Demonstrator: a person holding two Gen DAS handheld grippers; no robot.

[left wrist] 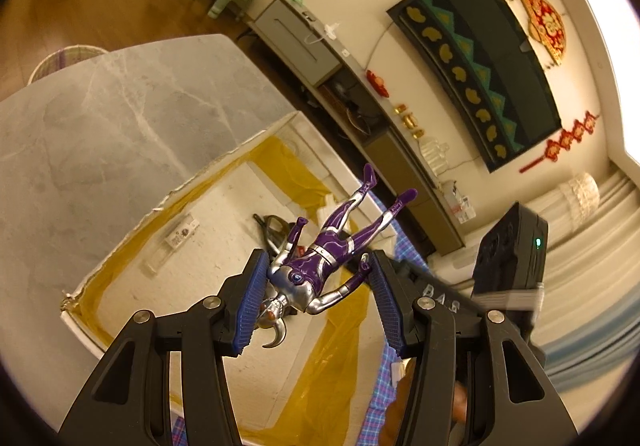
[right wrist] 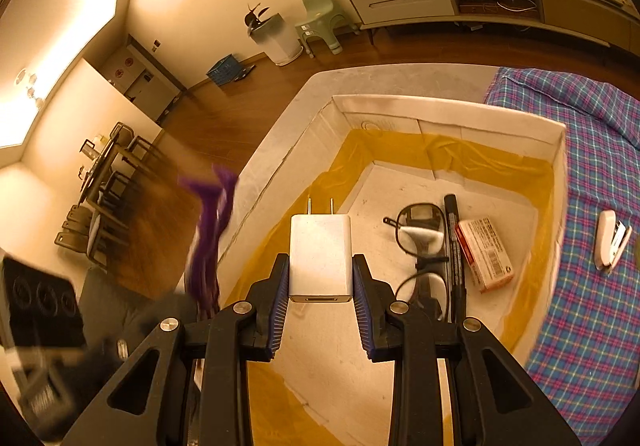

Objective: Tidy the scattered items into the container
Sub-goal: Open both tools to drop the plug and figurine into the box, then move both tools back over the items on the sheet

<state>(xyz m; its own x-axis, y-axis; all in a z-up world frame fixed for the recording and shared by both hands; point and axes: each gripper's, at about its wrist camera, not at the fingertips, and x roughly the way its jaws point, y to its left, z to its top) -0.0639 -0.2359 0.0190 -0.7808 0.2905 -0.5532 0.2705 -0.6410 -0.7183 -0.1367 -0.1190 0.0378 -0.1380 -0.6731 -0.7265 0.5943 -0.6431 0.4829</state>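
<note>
1. Left wrist view: the left gripper [left wrist: 316, 286] hangs over the white box [left wrist: 168, 202], whose torn near rim and yellow-taped walls leave a wide open floor below. Its jaws stand wide with a purple and silver action figure [left wrist: 320, 258] between them; the left pad touches the figure's shoulder, while the far pad seems only to brush an outstretched hand, so I cannot tell whether it is truly clamped.
2. Right wrist view: the right gripper [right wrist: 320, 286] has its jaws closed on a white plug-in charger [right wrist: 320, 258], prongs pointing away, held above the box's bare near-left floor. That patch is free; the right part is taken.
3. Only the right view shows the box contents clearly: black-framed glasses [right wrist: 420, 246], a black marker [right wrist: 454, 246] just beside them and a small carton [right wrist: 484, 254] touching the marker's other side. A white stapler [right wrist: 610, 242] lies outside the box on the plaid cloth [right wrist: 592, 306]. The figure appears there only as a purple blur.
4. Only the left view shows the wall-mounted television [left wrist: 480, 66] and red hangings [left wrist: 568, 142].
5. The box sits on a grey marble-look worktop [left wrist: 100, 106], partly cloth-covered, above a wooden floor [right wrist: 224, 118]; a low cabinet [right wrist: 440, 2] lines the wall.
</note>
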